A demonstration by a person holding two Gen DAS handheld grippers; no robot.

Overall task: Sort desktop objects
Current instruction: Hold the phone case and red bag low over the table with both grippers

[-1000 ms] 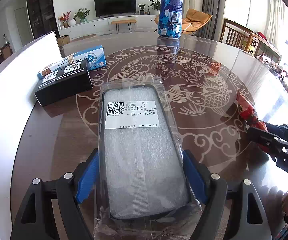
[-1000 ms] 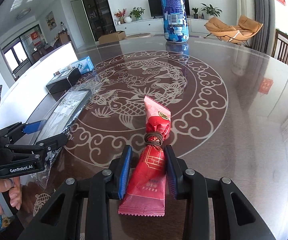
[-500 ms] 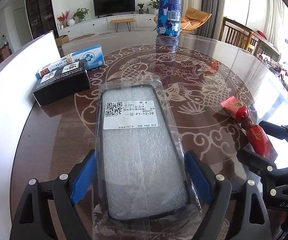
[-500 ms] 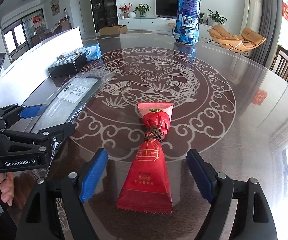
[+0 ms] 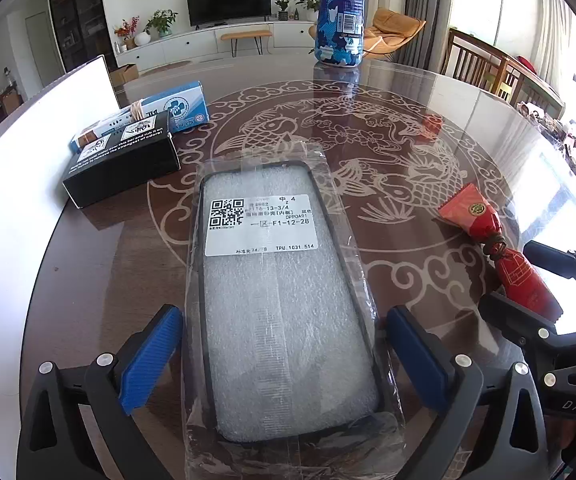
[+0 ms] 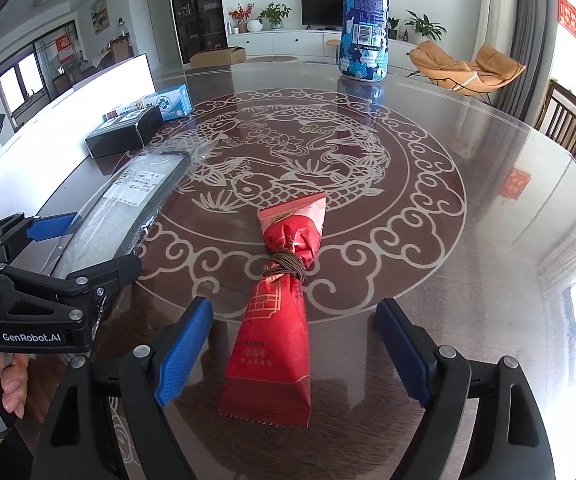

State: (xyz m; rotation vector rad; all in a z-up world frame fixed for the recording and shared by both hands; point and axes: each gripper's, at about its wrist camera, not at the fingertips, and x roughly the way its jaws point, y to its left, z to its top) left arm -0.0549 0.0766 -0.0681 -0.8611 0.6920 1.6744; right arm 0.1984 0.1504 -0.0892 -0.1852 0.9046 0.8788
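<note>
A black phone case in a clear plastic bag (image 5: pixel 272 280) with a white barcode label lies flat on the table. My left gripper (image 5: pixel 282 316) straddles its near end; the jaws are opening and the blue pads stand clear of the bag on both sides. A red snack packet tied with brown cord (image 6: pixel 276 340) lies to the right of the case. My right gripper (image 6: pixel 292 316) is around its near half, jaws opening, with wide gaps between pads and packet. The right wrist view also shows the left gripper (image 6: pixel 92 244) and the case (image 6: pixel 128 208); the left wrist view shows the packet (image 5: pixel 500 256).
A black box (image 5: pixel 122 164) and a blue-and-white box (image 5: pixel 176 106) sit at the far left beside a white board (image 5: pixel 28 200). A tall blue camouflage can (image 5: pixel 340 12) stands at the far edge of the round glass-topped table (image 5: pixel 368 120). Wooden chairs stand to the right.
Both pairs of jaws have spread. The left pads came off the bagged case and the right pads came off the red packet; both things now lie loose on the table.
</note>
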